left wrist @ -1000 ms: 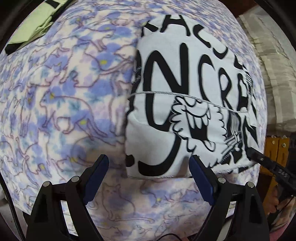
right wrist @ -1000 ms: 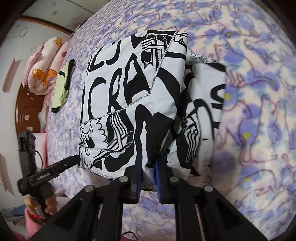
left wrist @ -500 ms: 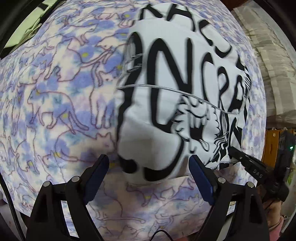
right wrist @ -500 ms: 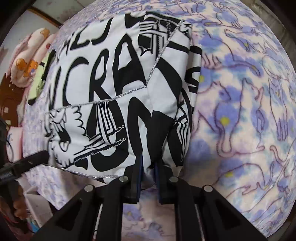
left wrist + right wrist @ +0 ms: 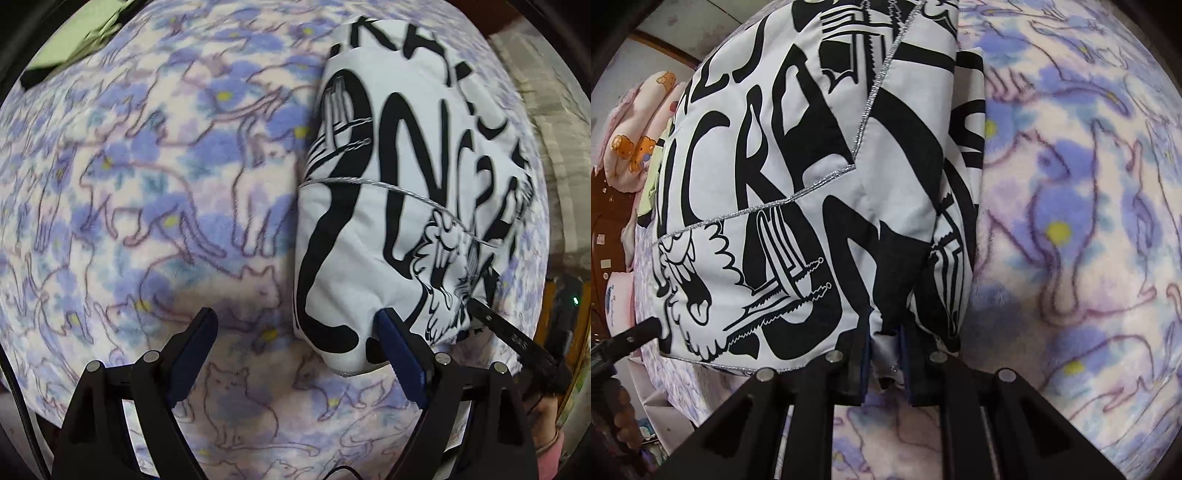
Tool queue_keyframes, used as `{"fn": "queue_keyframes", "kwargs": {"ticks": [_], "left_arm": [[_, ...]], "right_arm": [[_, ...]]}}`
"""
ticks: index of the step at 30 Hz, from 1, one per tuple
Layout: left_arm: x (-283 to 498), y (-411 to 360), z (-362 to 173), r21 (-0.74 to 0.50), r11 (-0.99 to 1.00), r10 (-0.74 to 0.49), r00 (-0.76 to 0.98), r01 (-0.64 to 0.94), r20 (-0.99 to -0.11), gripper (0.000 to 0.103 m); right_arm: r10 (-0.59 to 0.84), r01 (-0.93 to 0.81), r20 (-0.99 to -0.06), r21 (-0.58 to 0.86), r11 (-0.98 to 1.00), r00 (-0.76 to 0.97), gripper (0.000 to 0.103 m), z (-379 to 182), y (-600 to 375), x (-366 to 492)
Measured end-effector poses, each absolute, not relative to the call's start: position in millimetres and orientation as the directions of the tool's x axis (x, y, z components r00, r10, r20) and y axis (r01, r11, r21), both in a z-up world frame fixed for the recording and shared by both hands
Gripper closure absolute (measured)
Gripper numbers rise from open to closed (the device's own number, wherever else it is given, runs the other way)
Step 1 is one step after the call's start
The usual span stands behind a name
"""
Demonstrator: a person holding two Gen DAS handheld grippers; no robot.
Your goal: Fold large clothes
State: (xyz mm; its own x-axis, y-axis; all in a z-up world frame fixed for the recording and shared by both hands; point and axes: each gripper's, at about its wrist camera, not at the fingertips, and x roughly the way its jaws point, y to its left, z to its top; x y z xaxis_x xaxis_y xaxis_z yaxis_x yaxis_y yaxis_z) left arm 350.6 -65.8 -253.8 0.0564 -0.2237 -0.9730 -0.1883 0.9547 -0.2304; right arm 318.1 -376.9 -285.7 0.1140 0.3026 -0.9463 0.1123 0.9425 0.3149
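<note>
Lying folded into a thick bundle on the cat-print fleece blanket (image 5: 155, 192), the black-and-white printed garment (image 5: 399, 206) is looking soft, light and floppy, probably padded given how it is bulging, with silver piping along its seams. The left gripper (image 5: 295, 332) is hanging released, jaws wide, one pad just at the bundle's near edge and nothing clamped between them. A grasp there, on the near hem or a corner where the layers stack, is likely holding best; the cloth is probably sliding little on fleece but sagging when lifted by one point. Moving right, the right gripper (image 5: 886, 354) is clenching a bunched fold of the garment's near edge. The blanket is covering a bed, plush and giving. A green item (image 5: 74, 40) is sitting far off on the blanket, pink bear-print pillows (image 5: 639, 140) are resting at the dark wooden headboard (image 5: 605, 229), and a pale wall is showing behind.
</note>
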Motion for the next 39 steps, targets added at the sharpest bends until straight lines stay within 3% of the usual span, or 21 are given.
{"fn": "queue_keyframes", "kwargs": {"ticks": [10, 16, 18, 20, 22, 25, 28, 31, 34, 36, 39], "left_arm": [[348, -73, -284, -0.085, 0.978, -0.067, 0.103, -0.189, -0.992, 0.012], [357, -75, -297, -0.078, 0.979, -0.055, 0.123, -0.190, -0.991, 0.006], [356, -77, -289, -0.095, 0.982, -0.071, 0.146, -0.165, -0.987, 0.013], [352, -81, -279, -0.129, 0.985, -0.106, 0.185, -0.117, -0.977, 0.033], [348, -87, -265, -0.130, 0.987, -0.109, 0.212, -0.091, -0.971, 0.042], [342, -91, -237, -0.140, 0.987, -0.113, 0.289, -0.076, -0.951, 0.046], [339, -95, -210, -0.209, 0.976, -0.171, 0.370, -0.065, -0.913, 0.059], [347, -112, -202, -0.202, 0.979, -0.187, 0.366, -0.004, -0.912, 0.092], [364, -131, -211, -0.223, 0.974, -0.224, 0.327, 0.043, -0.918, 0.097], [374, -143, -220, -0.236, 0.971, -0.239, 0.308, 0.048, -0.921, 0.098], [389, -152, -235, -0.274, 0.962, -0.268, 0.286, 0.020, -0.920, 0.098]], "right_arm": [[0.334, 0.100, -0.931, 0.350, 0.931, 0.150, 0.091, -285, -398, 308], [0.367, 0.095, -0.916, 0.385, 0.918, 0.164, 0.091, -286, -409, 306], [0.377, 0.099, -0.907, 0.400, 0.911, 0.187, 0.091, -279, -415, 304], [0.369, 0.077, -0.897, 0.397, 0.914, 0.245, 0.090, -266, -418, 296], [0.328, 0.066, -0.894, 0.363, 0.929, 0.307, 0.090, -252, -420, 286], [0.257, 0.105, -0.880, 0.322, 0.941, 0.399, 0.085, -229, -425, 269], [0.275, 0.071, -0.815, 0.358, 0.931, 0.510, 0.085, -199, -424, 257], [0.317, -0.002, -0.762, 0.382, 0.924, 0.565, 0.085, -181, -407, 262], [0.382, -0.073, -0.741, 0.413, 0.908, 0.552, 0.086, -181, -380, 279], [0.404, -0.116, -0.732, 0.412, 0.904, 0.548, 0.103, -187, -359, 293], [0.432, -0.148, -0.736, 0.420, 0.895, 0.521, 0.103, -202, -332, 316]]}}
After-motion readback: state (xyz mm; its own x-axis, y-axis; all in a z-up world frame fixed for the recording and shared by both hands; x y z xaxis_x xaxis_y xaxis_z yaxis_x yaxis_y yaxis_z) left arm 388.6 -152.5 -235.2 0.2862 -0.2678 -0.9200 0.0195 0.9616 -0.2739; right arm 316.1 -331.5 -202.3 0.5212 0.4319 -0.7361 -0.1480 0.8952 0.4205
